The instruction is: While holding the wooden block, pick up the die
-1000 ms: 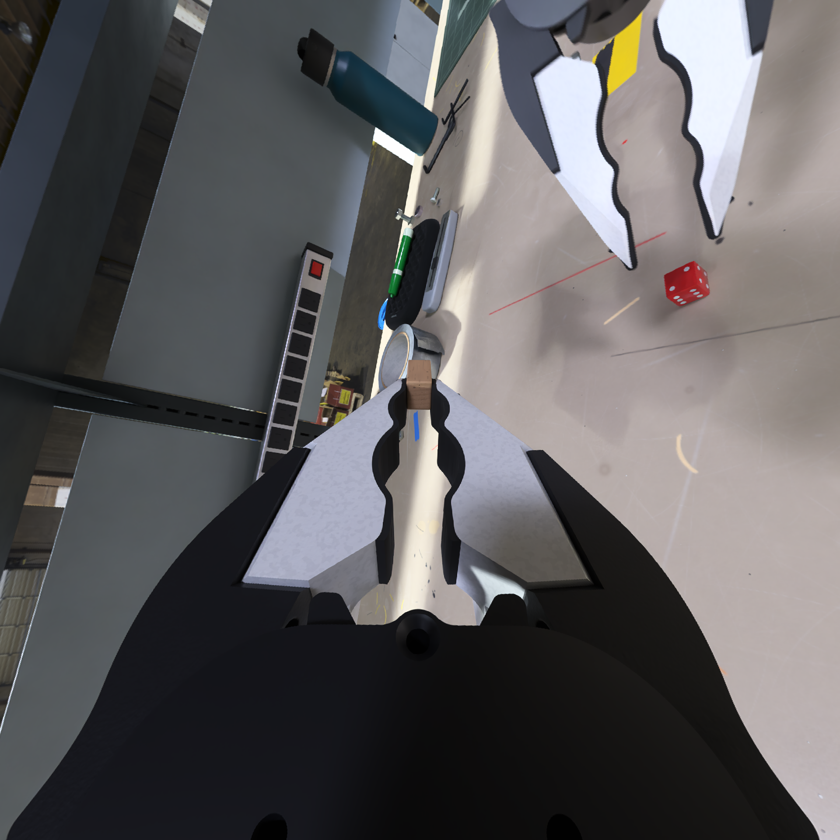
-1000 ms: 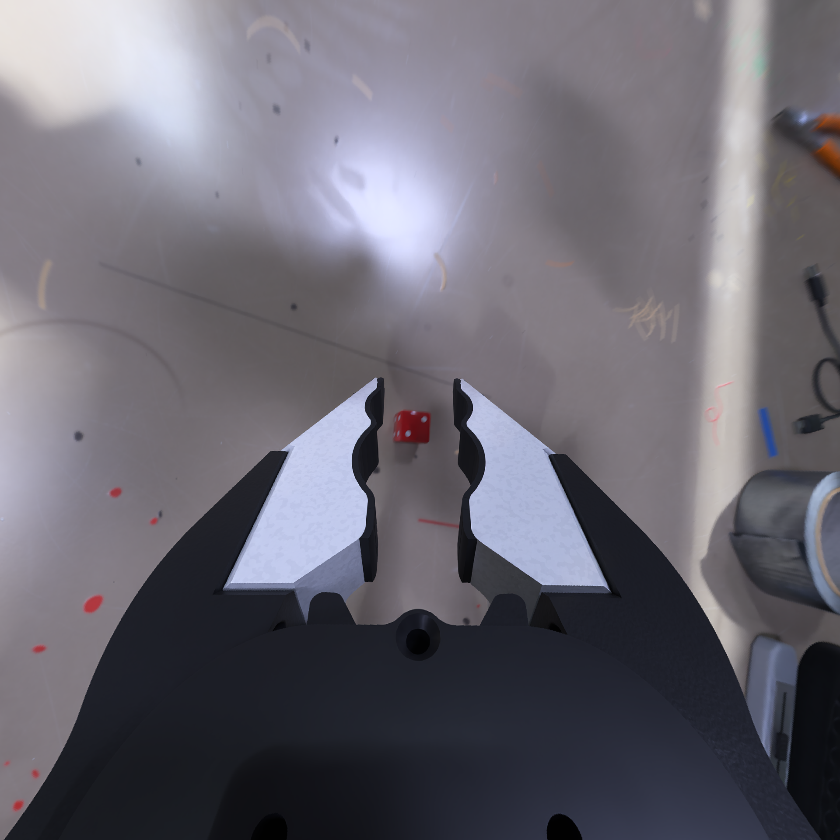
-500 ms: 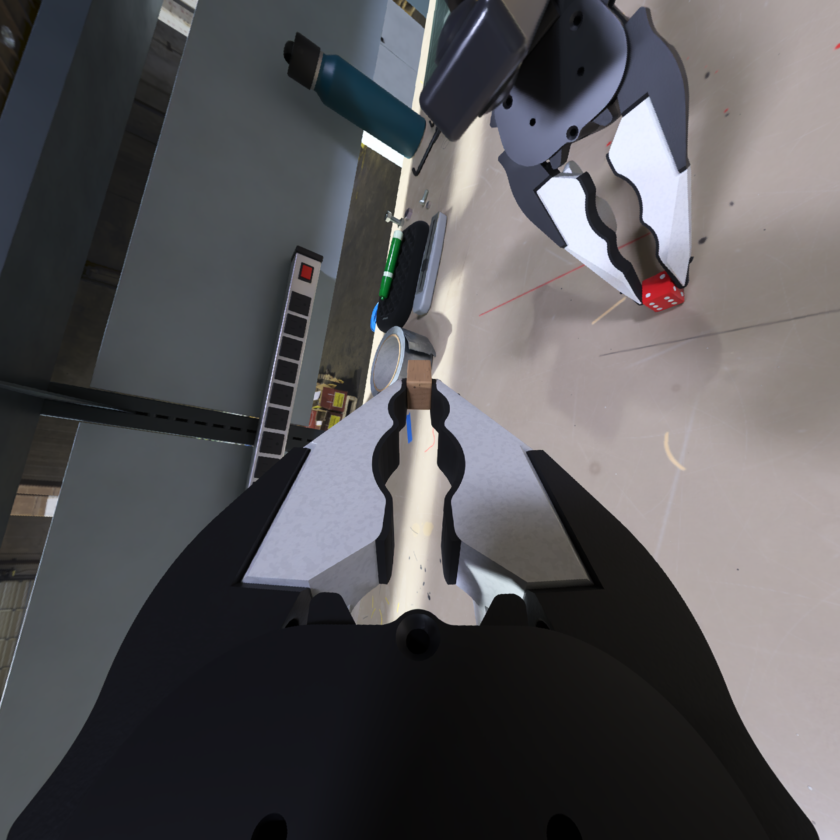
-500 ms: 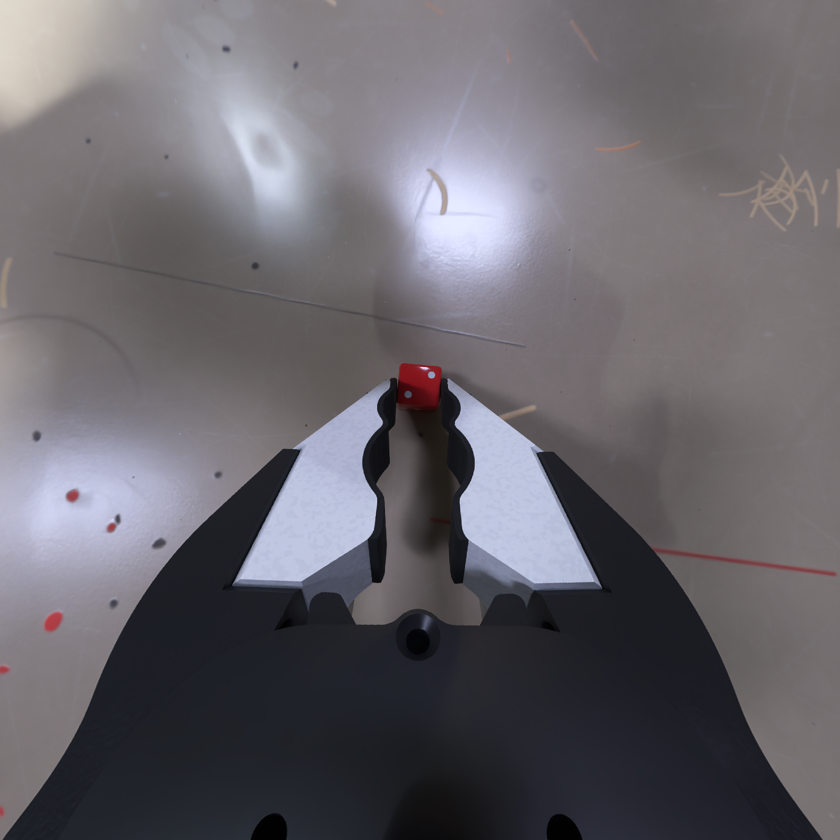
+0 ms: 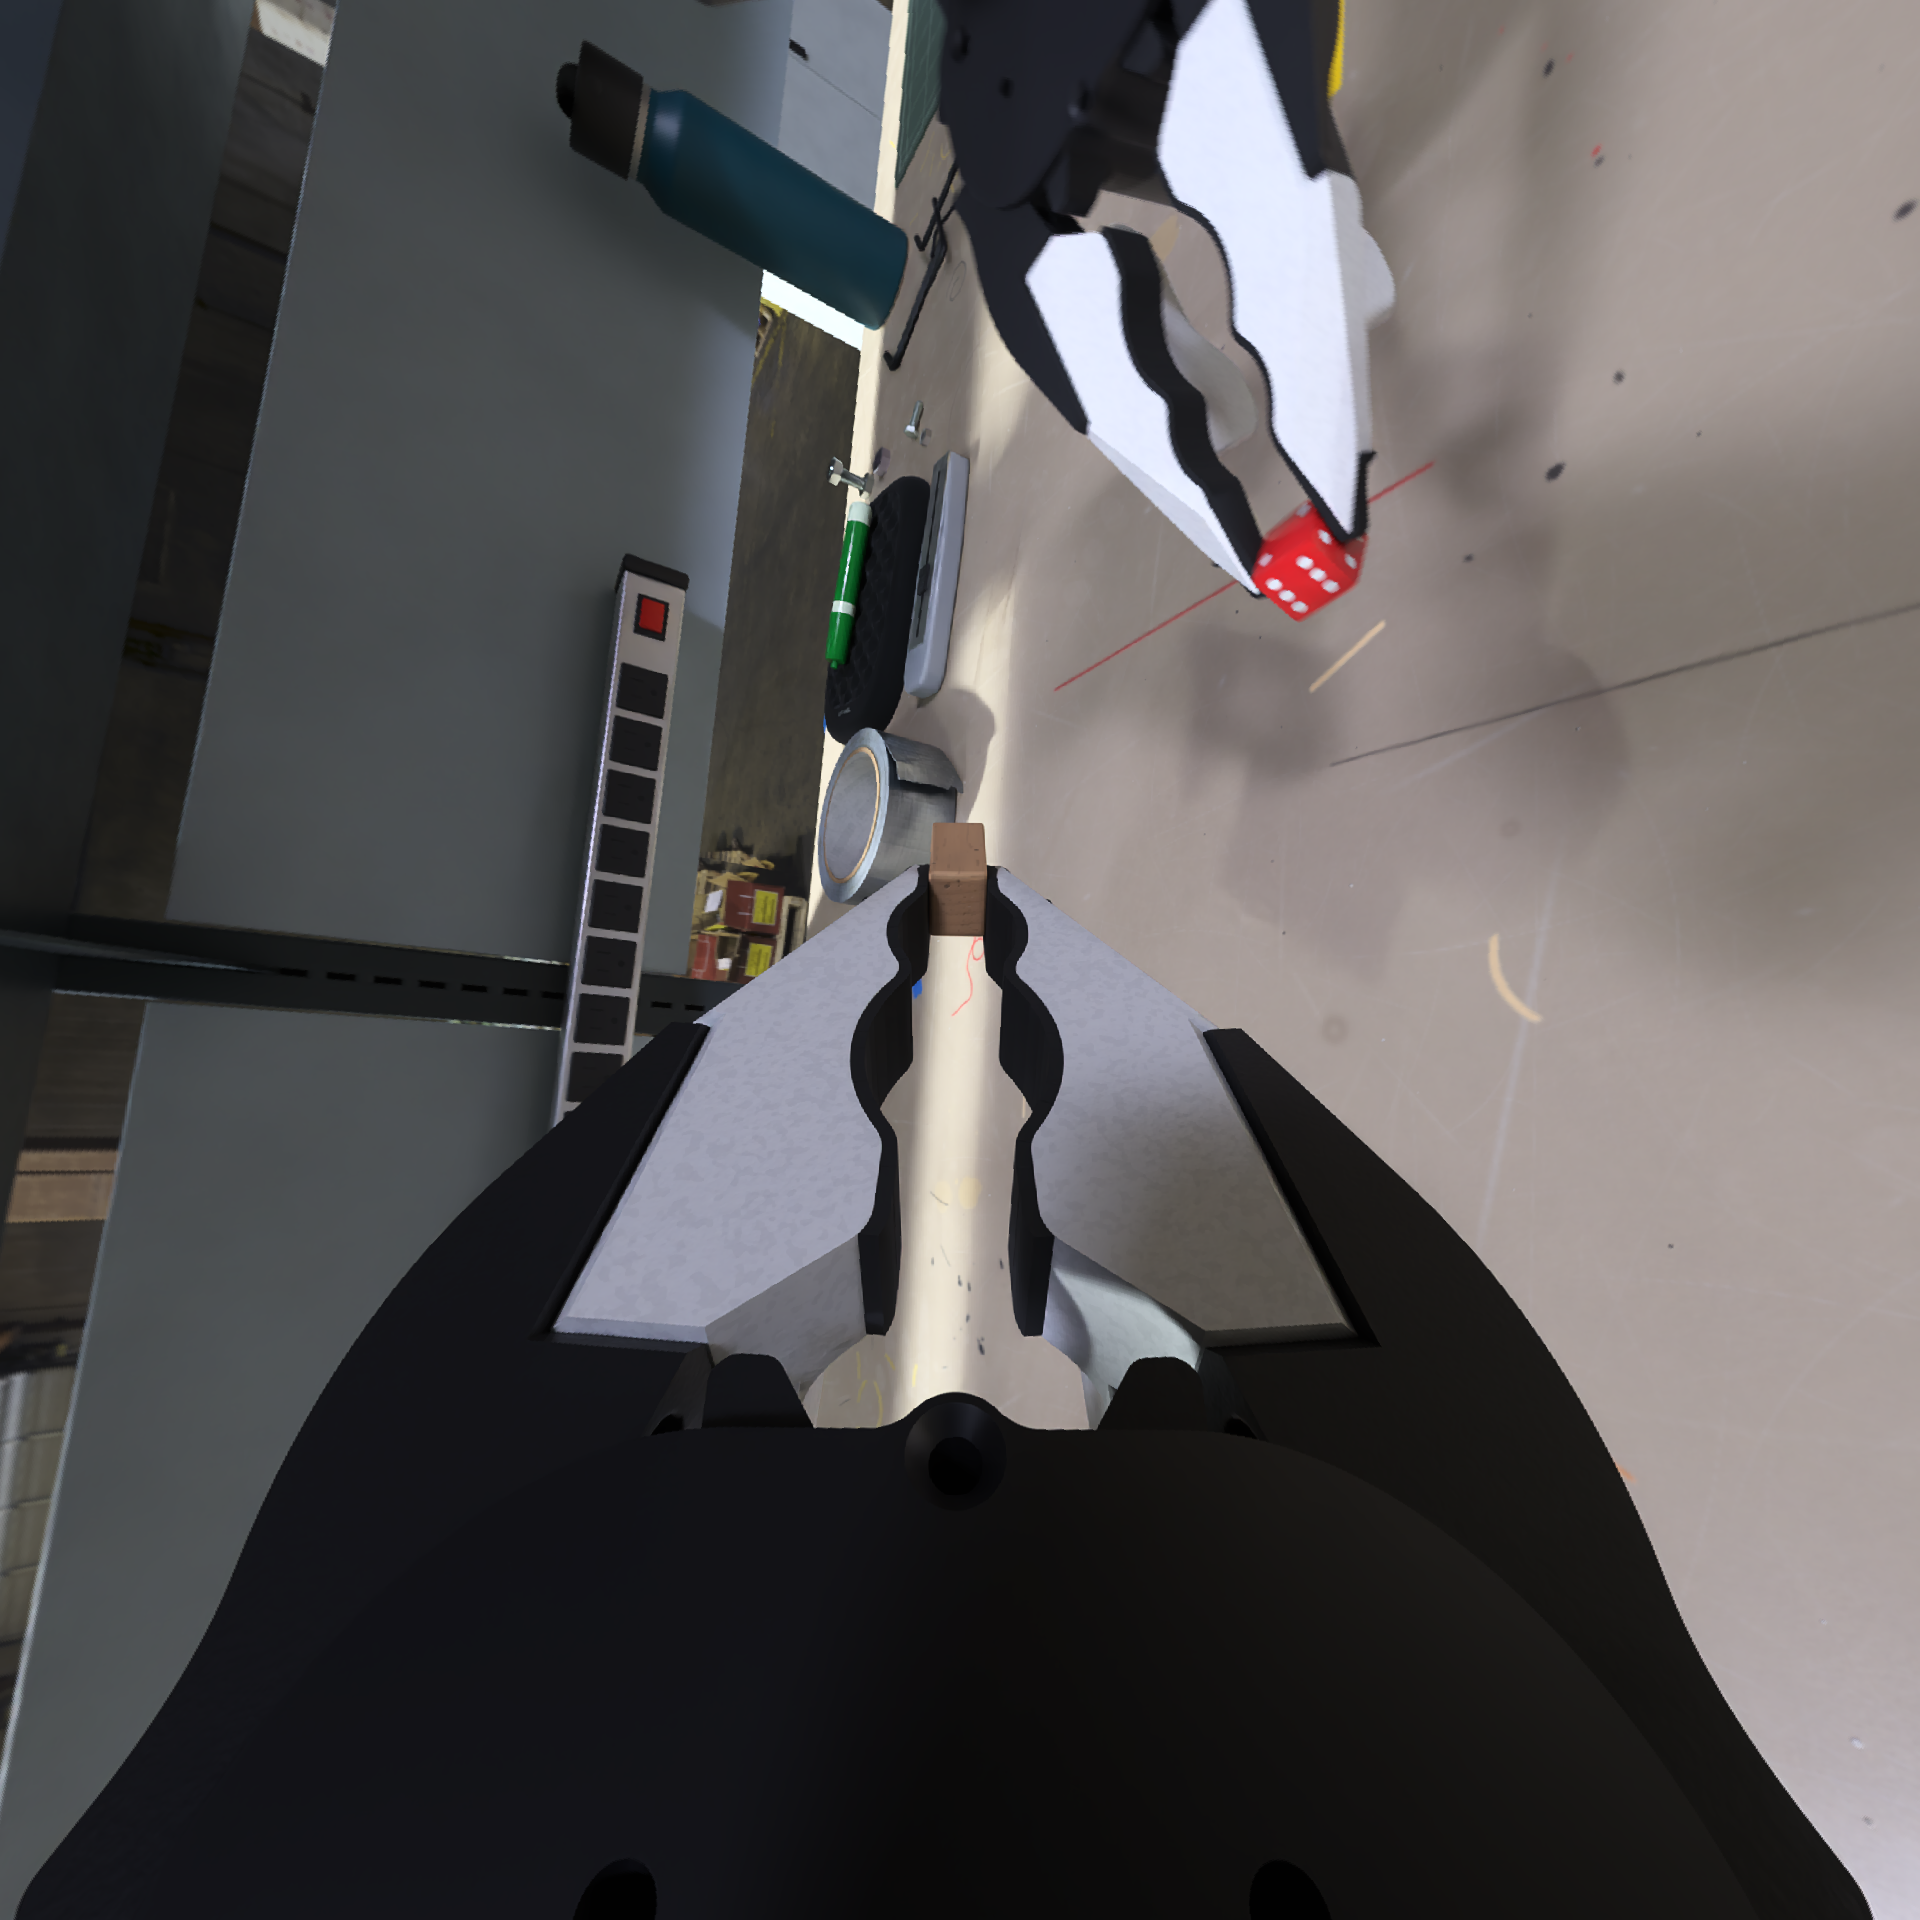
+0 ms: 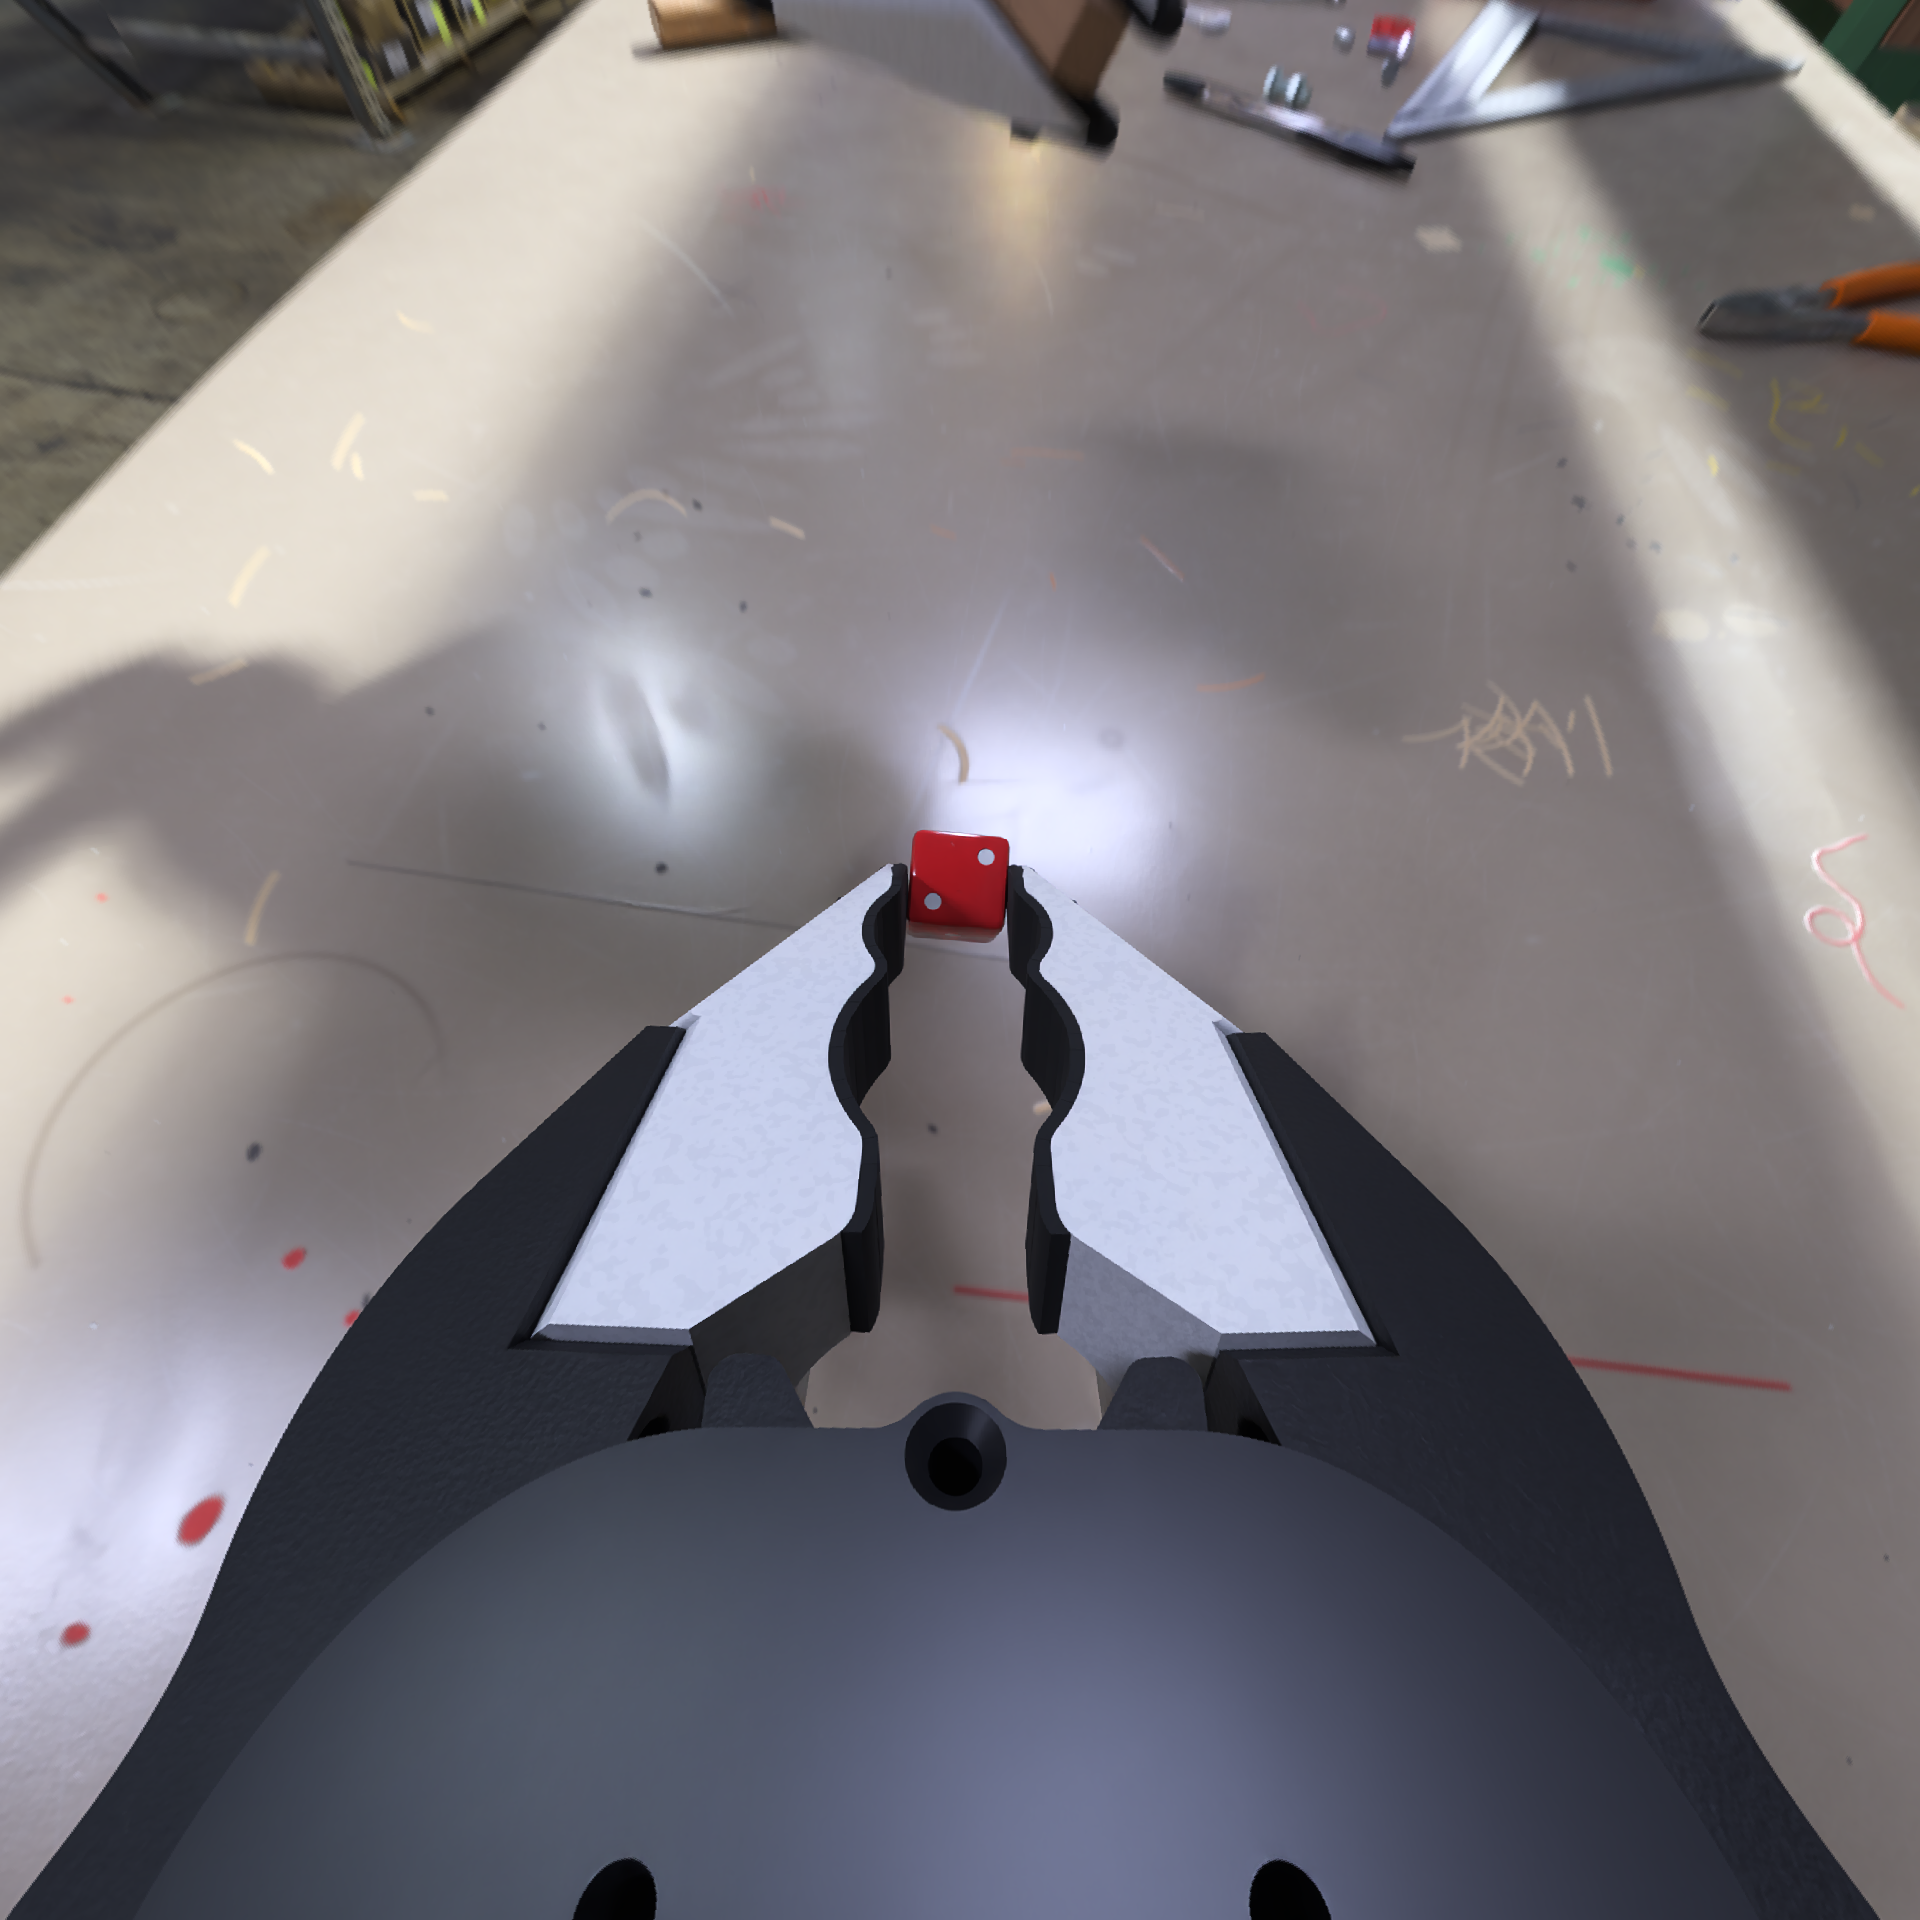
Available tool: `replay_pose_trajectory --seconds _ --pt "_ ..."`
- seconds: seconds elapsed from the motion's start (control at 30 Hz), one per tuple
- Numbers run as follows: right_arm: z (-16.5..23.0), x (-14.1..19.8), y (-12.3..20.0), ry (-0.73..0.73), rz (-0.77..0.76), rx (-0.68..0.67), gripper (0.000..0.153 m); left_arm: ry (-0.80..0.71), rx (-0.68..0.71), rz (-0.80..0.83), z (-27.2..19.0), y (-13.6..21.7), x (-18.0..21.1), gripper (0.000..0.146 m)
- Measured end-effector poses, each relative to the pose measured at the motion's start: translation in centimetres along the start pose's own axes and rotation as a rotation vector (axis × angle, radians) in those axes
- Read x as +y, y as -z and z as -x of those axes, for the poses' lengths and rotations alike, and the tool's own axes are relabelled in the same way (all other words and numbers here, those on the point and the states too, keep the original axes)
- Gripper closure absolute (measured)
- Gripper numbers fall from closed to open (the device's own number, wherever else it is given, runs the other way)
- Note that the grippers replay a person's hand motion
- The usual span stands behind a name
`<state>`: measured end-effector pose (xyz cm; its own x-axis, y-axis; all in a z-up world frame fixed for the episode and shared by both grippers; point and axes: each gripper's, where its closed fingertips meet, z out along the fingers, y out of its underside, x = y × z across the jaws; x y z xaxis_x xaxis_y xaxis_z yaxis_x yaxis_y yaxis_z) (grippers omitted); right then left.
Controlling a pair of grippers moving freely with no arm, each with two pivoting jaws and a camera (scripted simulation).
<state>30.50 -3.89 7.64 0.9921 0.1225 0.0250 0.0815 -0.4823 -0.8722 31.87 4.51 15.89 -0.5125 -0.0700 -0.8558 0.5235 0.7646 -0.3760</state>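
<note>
My left gripper (image 5: 958, 891) is shut on a small wooden block (image 5: 957, 879), held at its fingertips above the table. My right gripper (image 6: 957, 894) is shut on the red die (image 6: 958, 886), pinched between its fingertips and lifted off the grey table (image 6: 1351, 540). In the left wrist view the right gripper (image 5: 1304, 540) shows at the upper right with the die (image 5: 1306, 569) at its tips, clear of the surface. In the right wrist view the left gripper's finger and the block (image 6: 1081, 36) show at the top edge.
Along the table's edge lie a roll of grey tape (image 5: 883, 816), a black pad with a green marker (image 5: 850, 582), a teal bottle (image 5: 748, 192) and a power strip (image 5: 623, 842). Orange-handled pliers (image 6: 1818, 317) and metal tools (image 6: 1299, 114) lie at the far right.
The right gripper came down around the die, shut on it and lifted it, tilting up so the table's far end shows. The left gripper kept hold of the block.
</note>
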Motion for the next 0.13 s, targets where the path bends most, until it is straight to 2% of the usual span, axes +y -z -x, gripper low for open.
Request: replay_pose_trajectory --seconds 0.13 --pt "0.1 -2.1 0.7 -0.004 -0.081 -0.028 0.134 -0.069 -0.009 -0.011 -0.3 0.1 -0.6 0.137"
